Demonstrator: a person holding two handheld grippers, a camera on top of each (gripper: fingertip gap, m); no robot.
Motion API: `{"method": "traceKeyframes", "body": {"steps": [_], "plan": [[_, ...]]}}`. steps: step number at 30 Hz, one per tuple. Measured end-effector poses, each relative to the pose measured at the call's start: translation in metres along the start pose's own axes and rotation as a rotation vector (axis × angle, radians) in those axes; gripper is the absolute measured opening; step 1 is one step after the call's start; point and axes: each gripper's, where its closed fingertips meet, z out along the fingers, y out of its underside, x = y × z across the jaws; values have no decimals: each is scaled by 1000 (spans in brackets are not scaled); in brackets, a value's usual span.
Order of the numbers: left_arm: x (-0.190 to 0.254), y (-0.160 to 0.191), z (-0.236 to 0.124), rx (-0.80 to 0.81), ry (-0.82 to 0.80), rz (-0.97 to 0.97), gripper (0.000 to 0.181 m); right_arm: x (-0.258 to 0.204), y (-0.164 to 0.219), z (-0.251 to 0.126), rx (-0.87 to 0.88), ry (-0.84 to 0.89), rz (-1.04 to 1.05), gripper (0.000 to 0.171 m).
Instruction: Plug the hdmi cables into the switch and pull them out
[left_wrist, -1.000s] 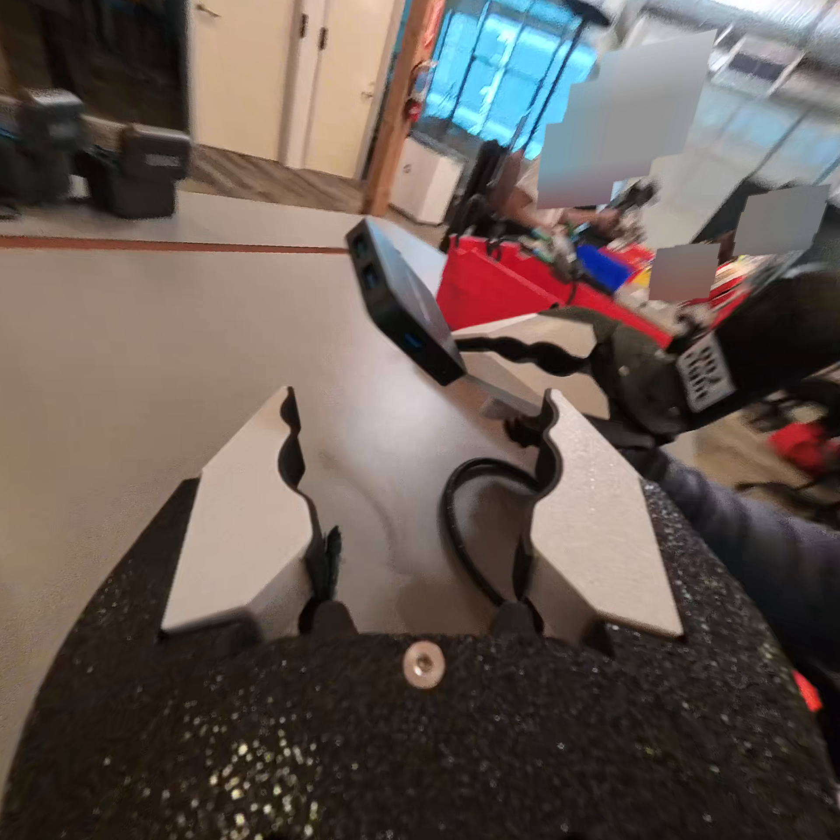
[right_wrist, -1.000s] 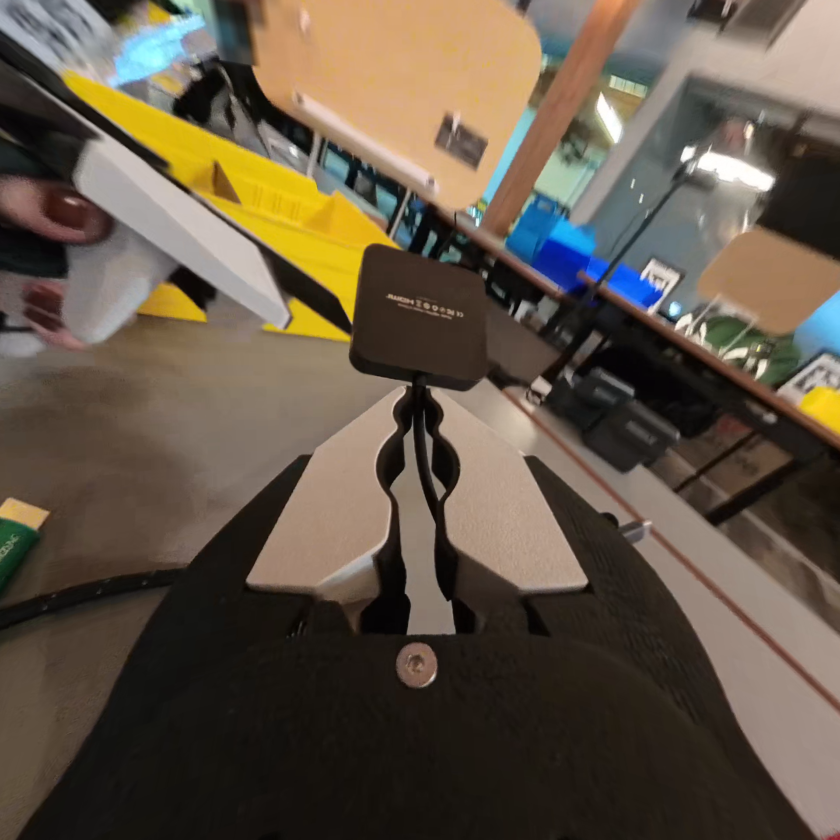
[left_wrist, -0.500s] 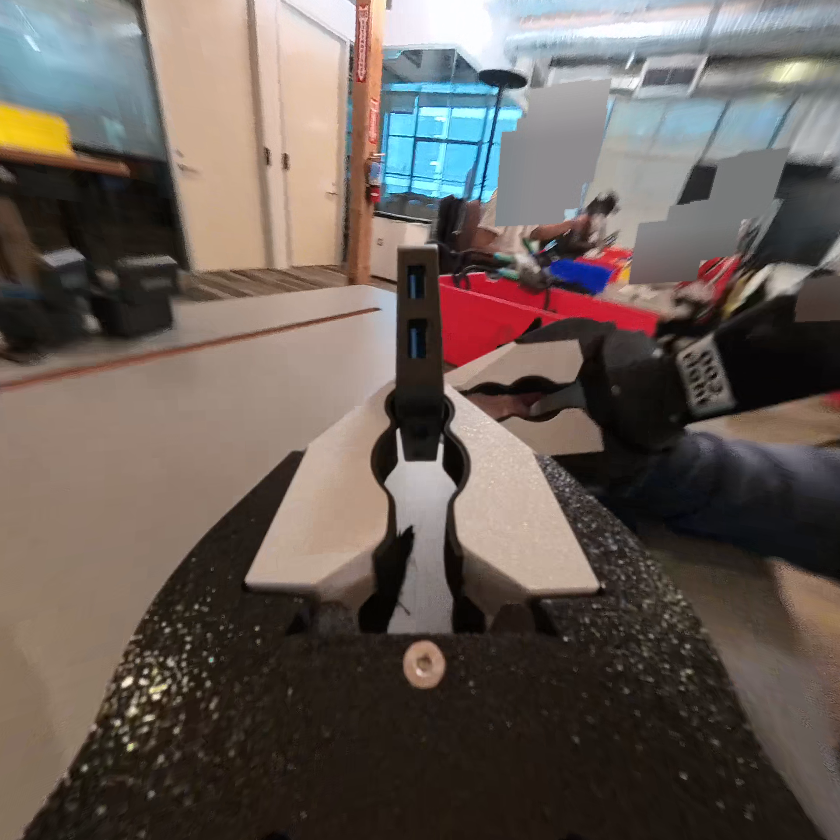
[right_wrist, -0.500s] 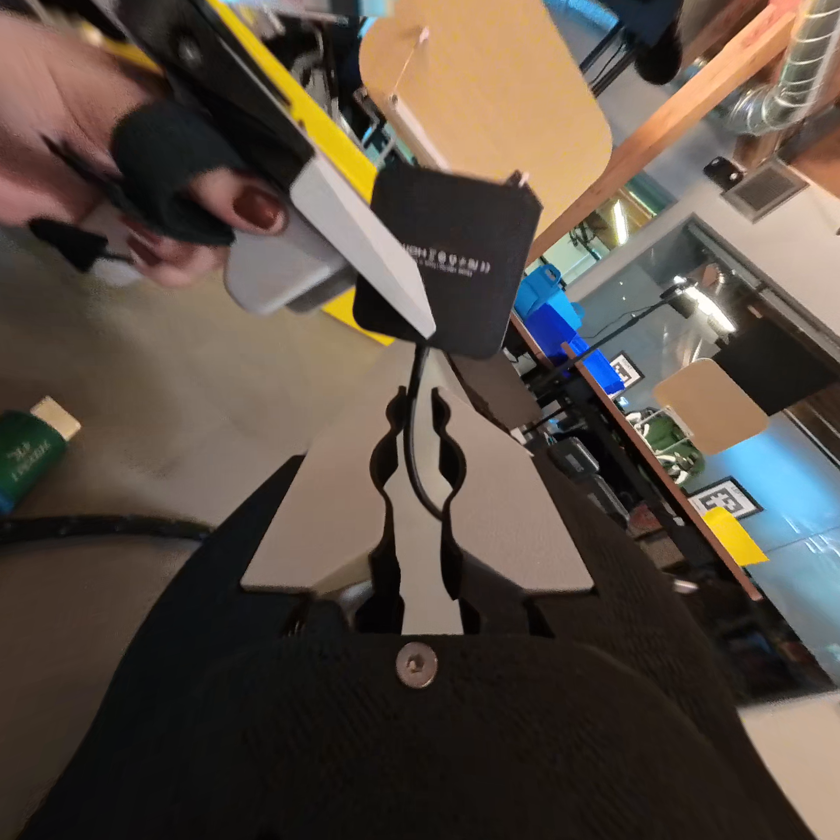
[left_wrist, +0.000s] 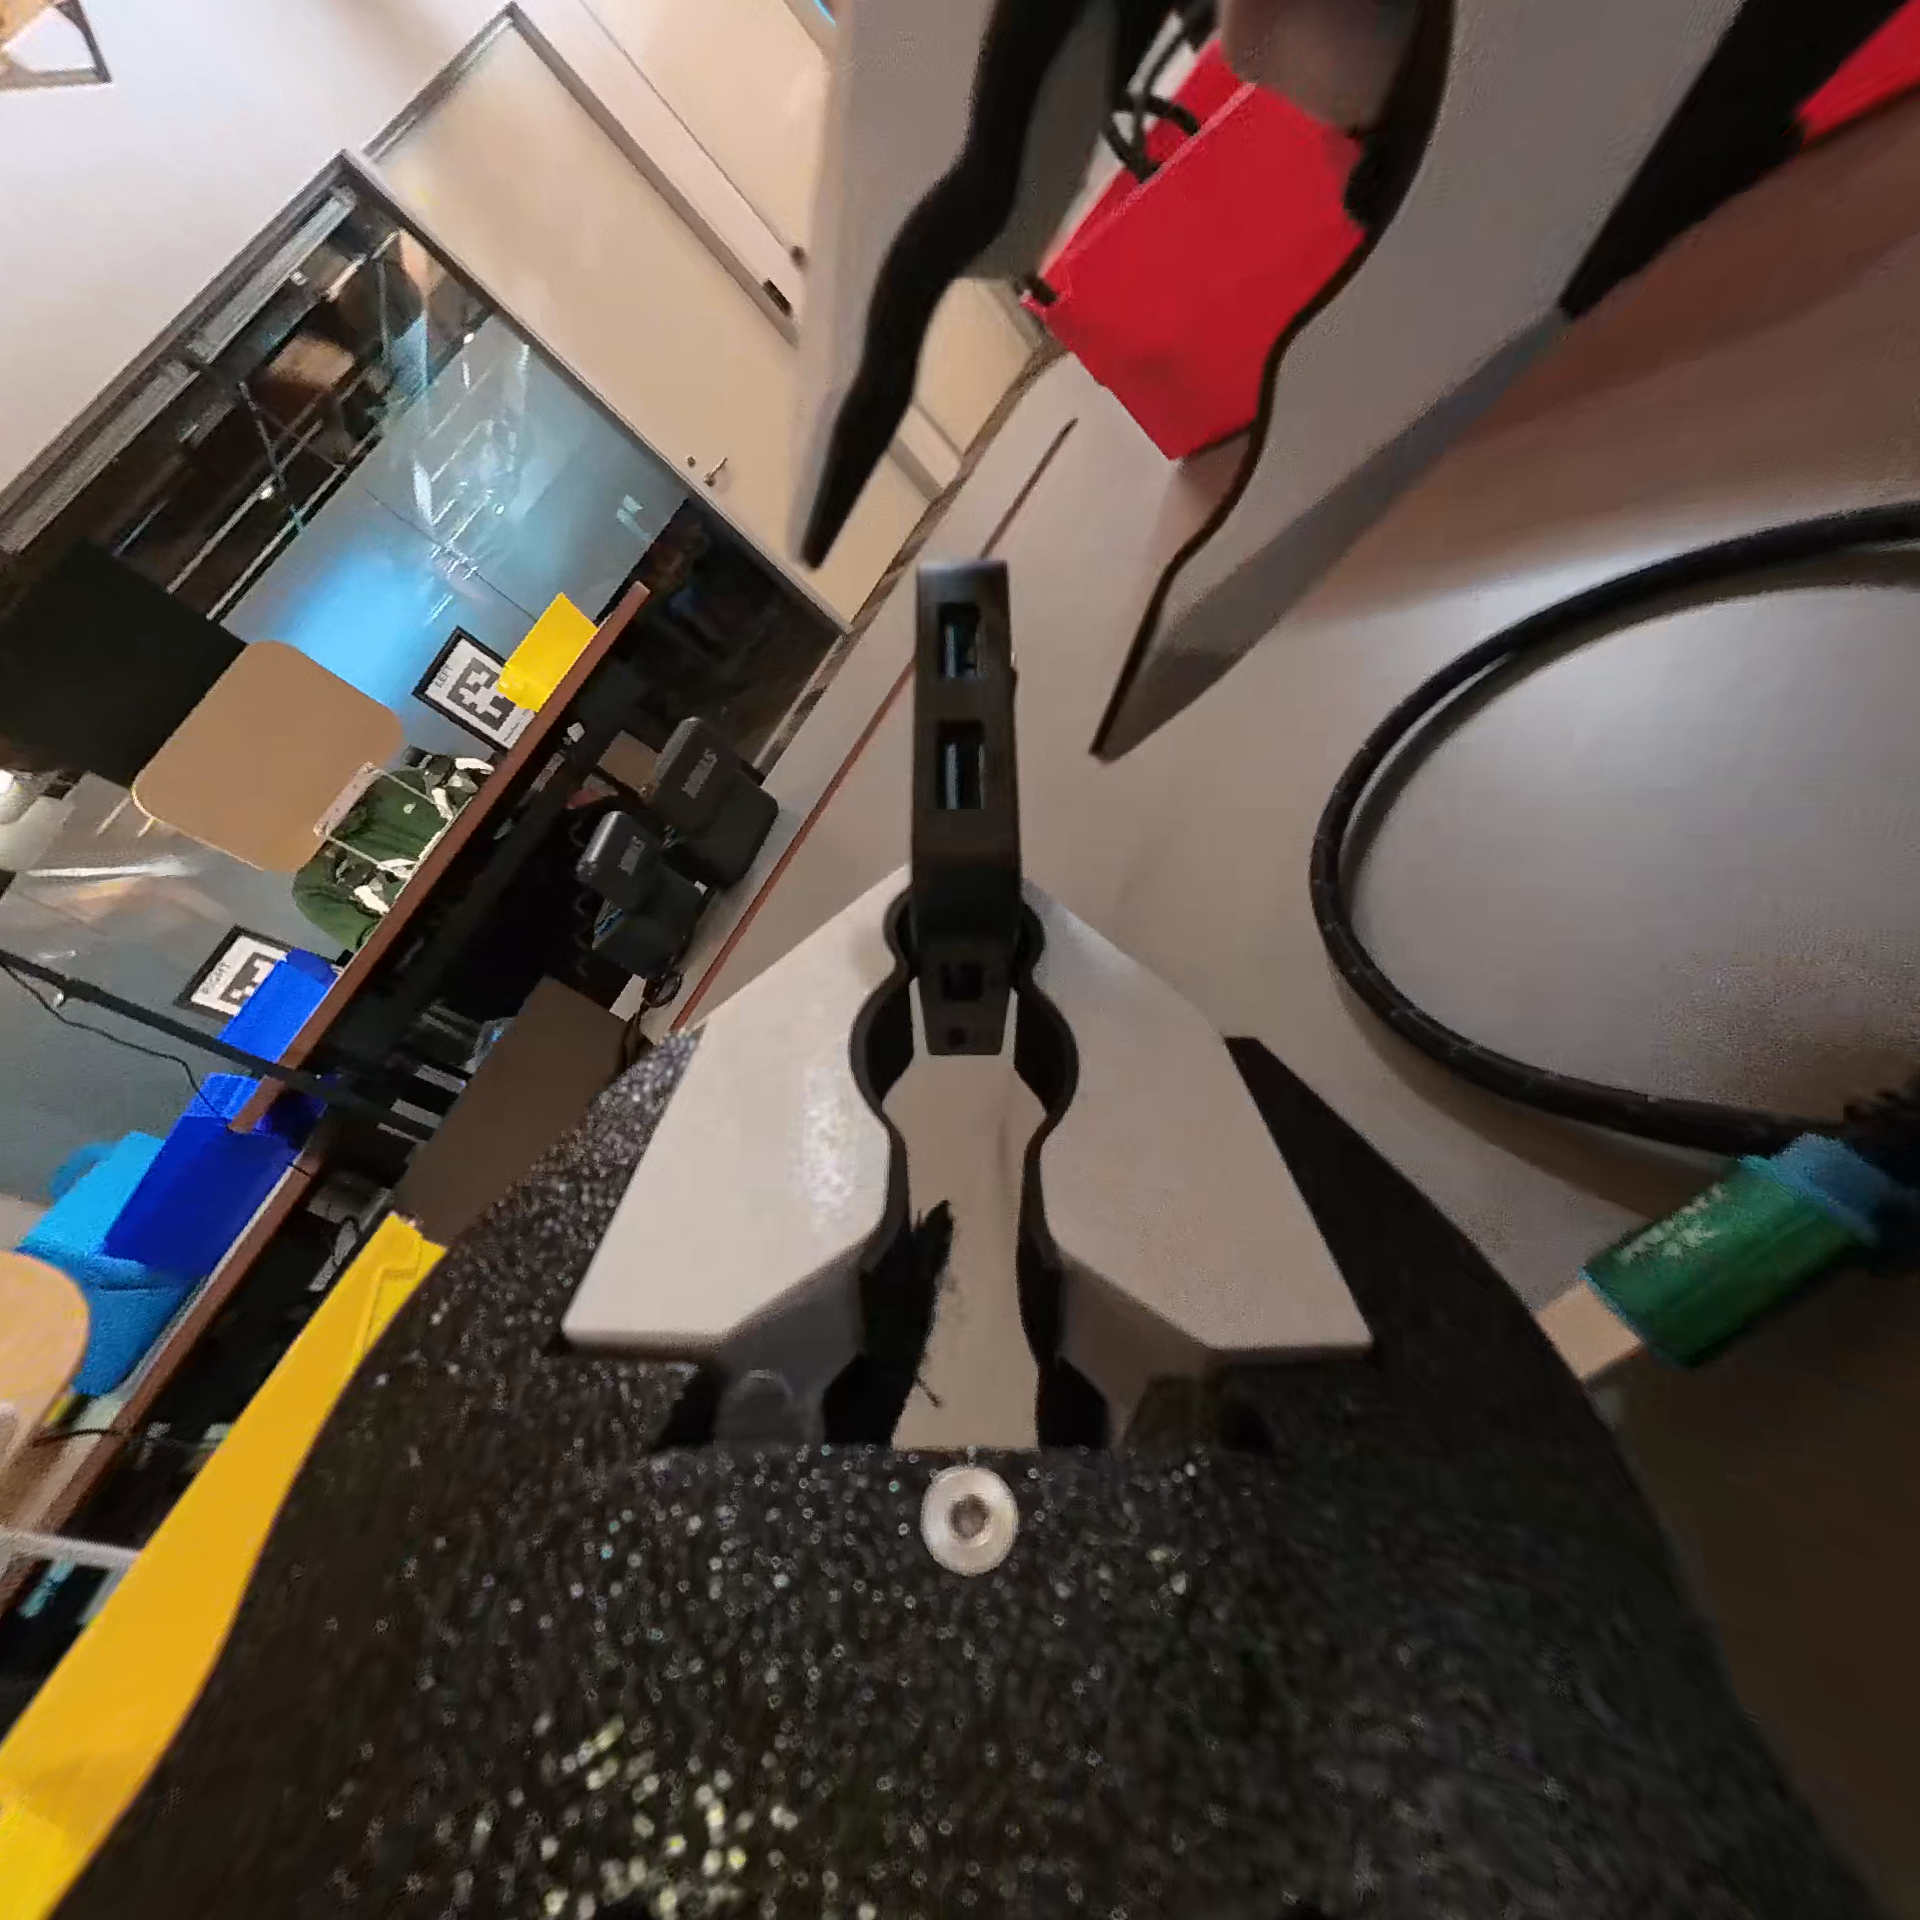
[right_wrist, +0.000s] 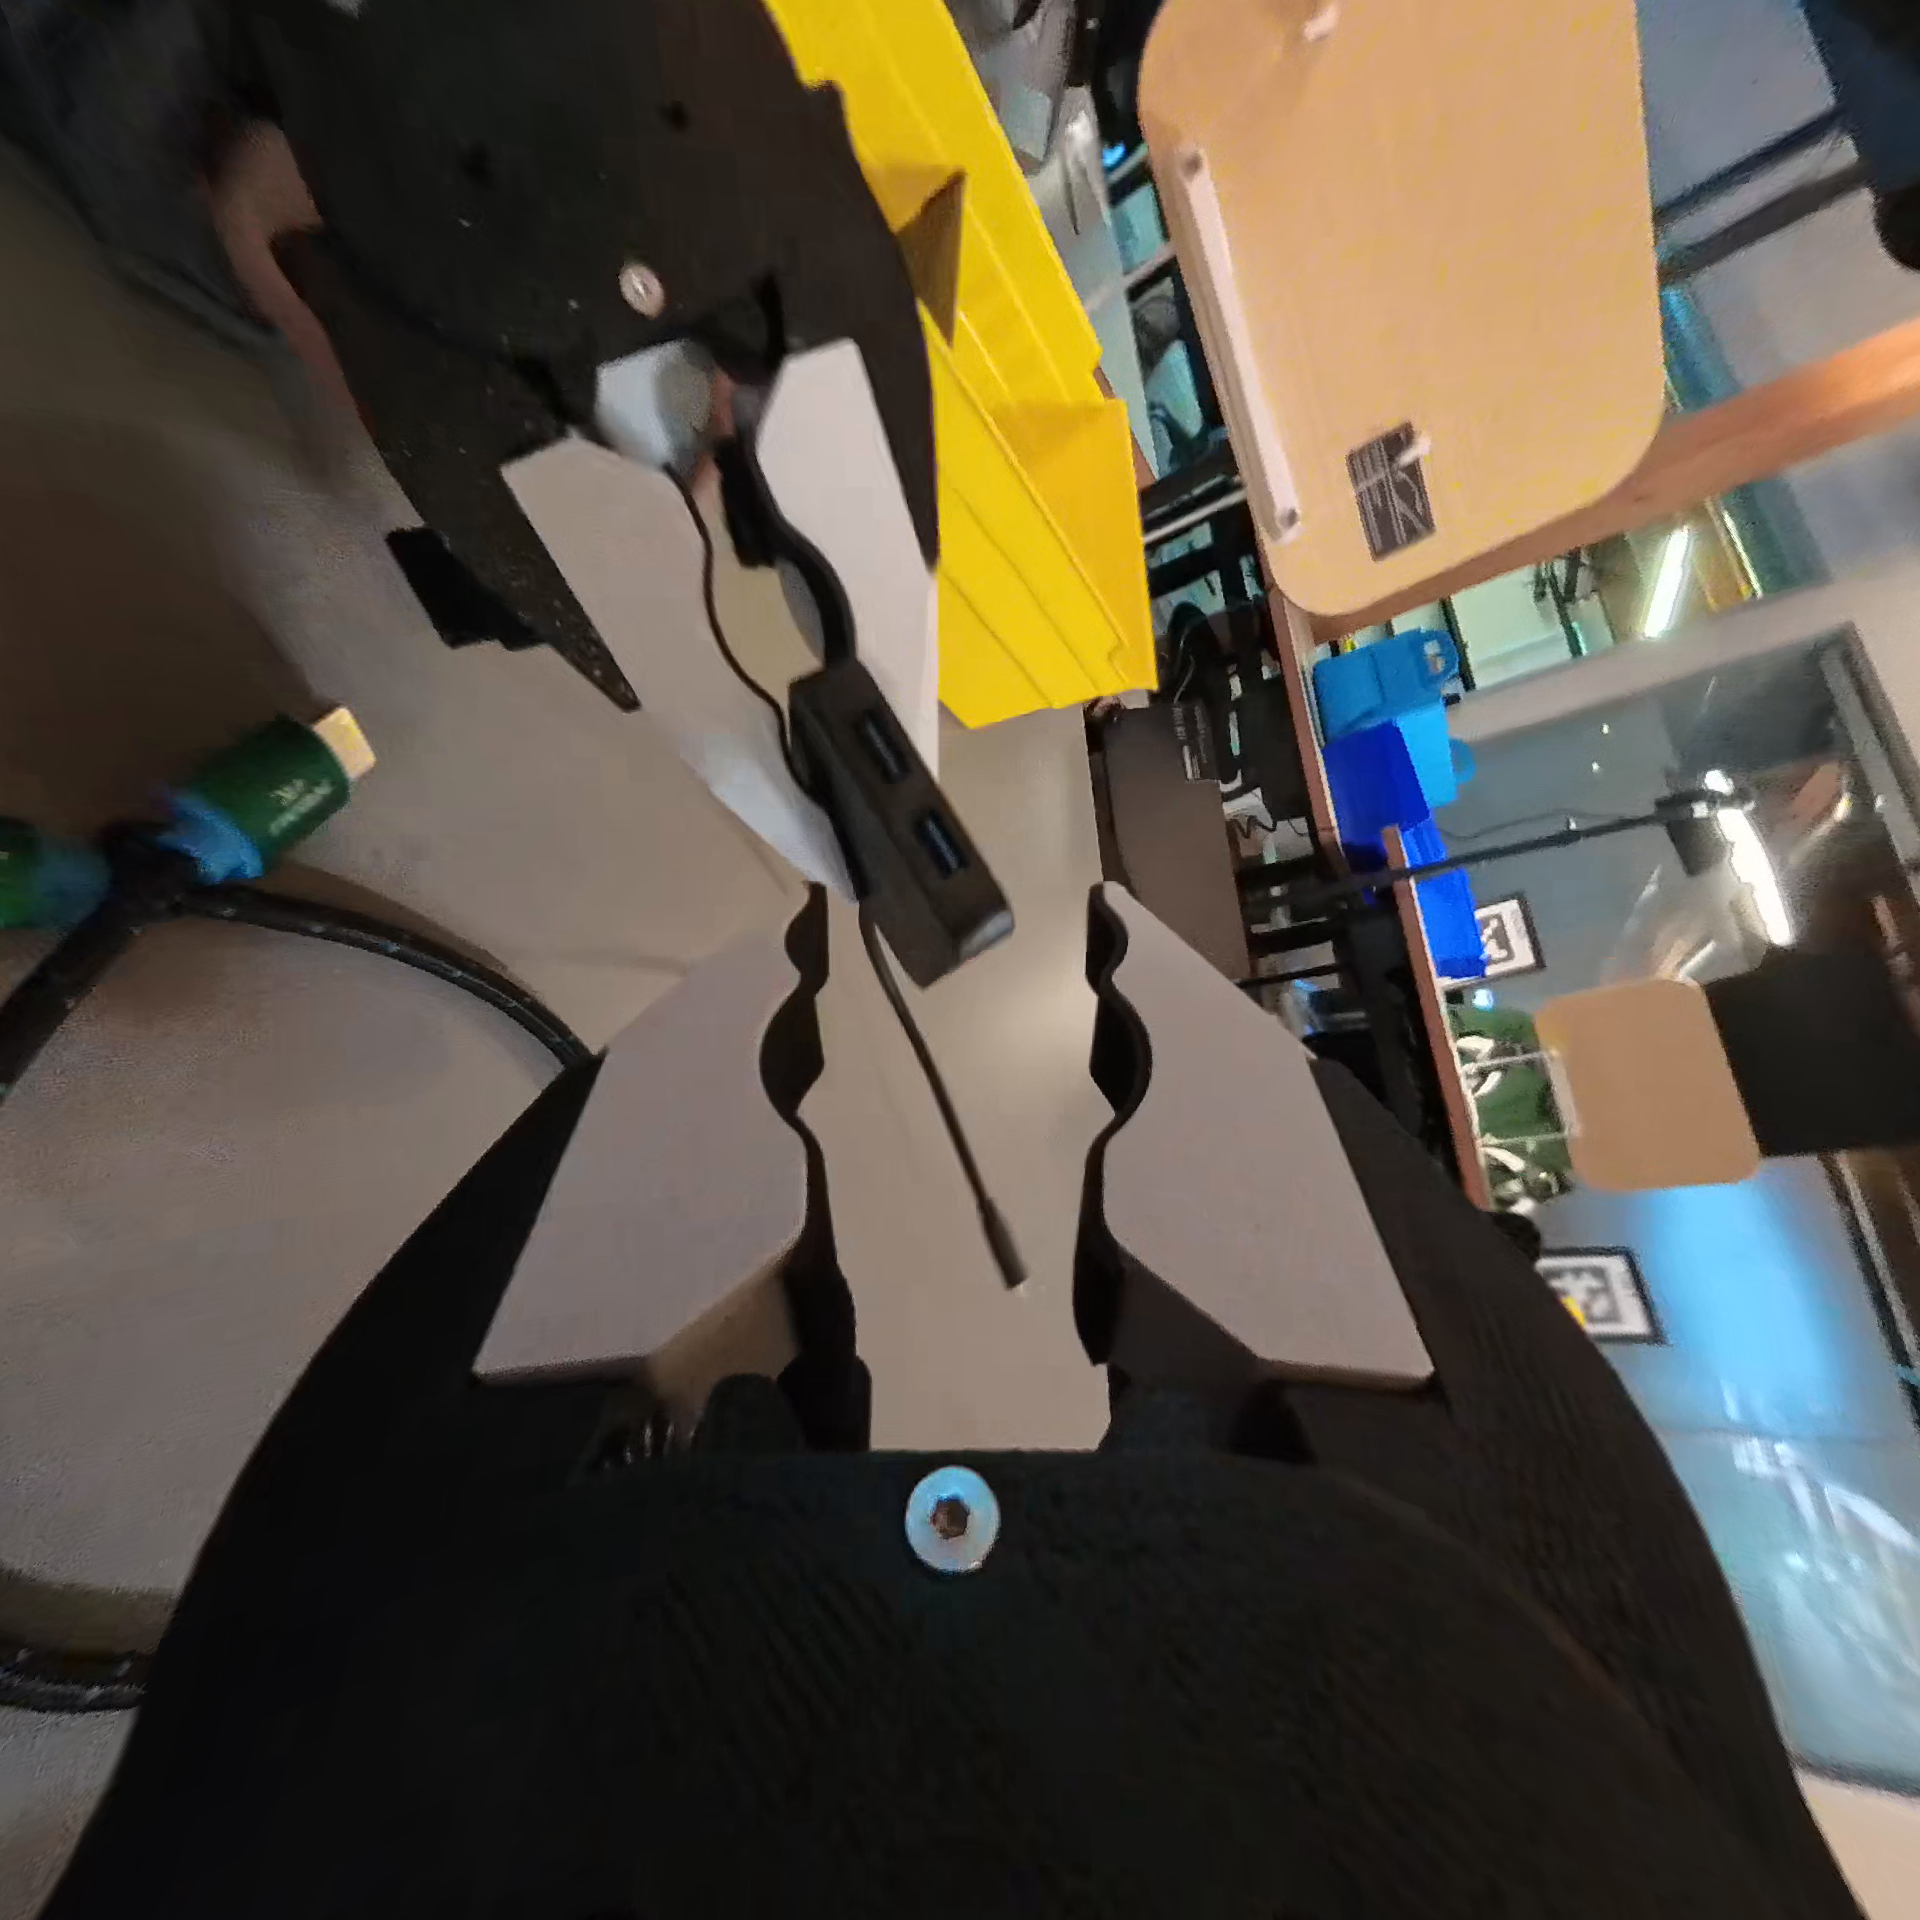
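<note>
My left gripper (left_wrist: 961, 925) is shut on the lower end of the black switch (left_wrist: 961, 748), which stands edge-on with two blue ports facing the camera. In the right wrist view, my right gripper (right_wrist: 951, 899) is open and empty. The switch (right_wrist: 904, 831) sits just beyond its tips, held by the left gripper (right_wrist: 873, 769). The switch's thin cable (right_wrist: 935, 1091) hangs loose between the right fingers. The right fingers (left_wrist: 1403, 395) show spread above the switch in the left wrist view. A green HDMI plug (left_wrist: 1714, 1257) (right_wrist: 281, 790) lies on the table on its thick black cable (left_wrist: 1351, 935).
The grey table (left_wrist: 1558, 831) carries the cable loop (right_wrist: 416, 956). A yellow bin (right_wrist: 1018, 468) stands behind the left gripper and a red bin (left_wrist: 1195, 291) beyond the right one. Tables, chairs and blue bins (right_wrist: 1392, 748) fill the background. Tip to tip, the grippers are about 4 centimeters apart. Between my right fingertips and the green HDMI plug (left_wrist: 1714, 1257) there is roughly 10 centimeters. Look for it in the right wrist view (right_wrist: 261, 788) too.
The right gripper held the switch by its thin cable, then the left gripper shut on the switch. The right gripper has now opened and let the cable go. Both views have rolled.
</note>
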Motion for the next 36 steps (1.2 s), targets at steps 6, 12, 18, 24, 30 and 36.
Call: {"method": "traceKeyframes", "body": {"steps": [6,12,18,24,30,36], "plan": [[10,-1,0,-8,11,82,12,-21,3,10,-143,-60,-210,18],[12,-32,-15,171,88,-73,17,-17,-5,-9,64,-161,57,15],[19,-40,-20,233,176,-147,15,-21,-3,-14,159,-226,186,15],[21,-43,-23,266,222,-196,15,-23,-5,-16,195,-253,238,15],[21,-46,-24,284,201,-153,15,-22,-6,-18,213,-263,270,16],[14,-49,-27,308,167,-164,11,-10,-3,-18,209,-200,309,25]]}}
